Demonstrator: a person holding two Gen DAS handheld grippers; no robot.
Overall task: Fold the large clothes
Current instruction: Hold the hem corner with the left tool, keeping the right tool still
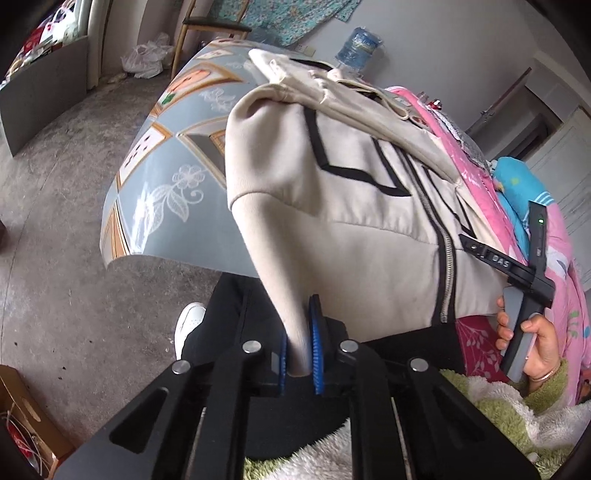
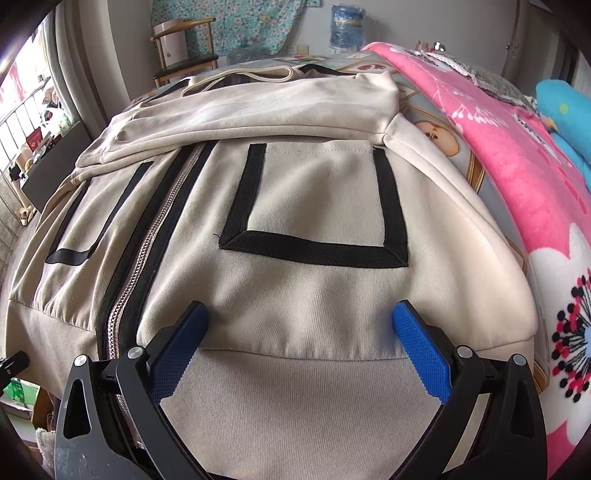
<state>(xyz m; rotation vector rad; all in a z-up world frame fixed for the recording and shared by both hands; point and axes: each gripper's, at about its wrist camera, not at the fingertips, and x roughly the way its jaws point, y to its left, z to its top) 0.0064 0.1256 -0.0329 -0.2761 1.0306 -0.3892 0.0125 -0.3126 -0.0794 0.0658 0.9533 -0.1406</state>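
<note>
A beige zip-up jacket (image 2: 306, 295) with black-trimmed pockets and a silver zipper (image 2: 147, 251) lies front-up on the patterned tablecloth (image 1: 162, 177). One sleeve (image 2: 258, 107) is folded across its chest. My left gripper (image 1: 300, 325) is shut on the jacket's (image 1: 332, 229) near left hem corner, and the fabric is pinched between the blue pads (image 1: 317, 343) and pulled off the table edge. My right gripper (image 2: 299, 321) stands open over the near hem band, its blue fingers (image 2: 417, 347) resting on the cloth on either side. In the left wrist view the right gripper's body (image 1: 524, 280) shows, held by a hand (image 1: 539, 343).
A pink floral blanket (image 2: 517, 184) and a blue plush (image 2: 565, 110) lie along the table's right side. A wooden chair (image 2: 184, 62) and a water bottle (image 2: 345, 29) stand beyond the far edge. The person's black trousers (image 1: 240, 314), a white shoe (image 1: 188, 321) and a cardboard box (image 1: 26, 417) are below on the left.
</note>
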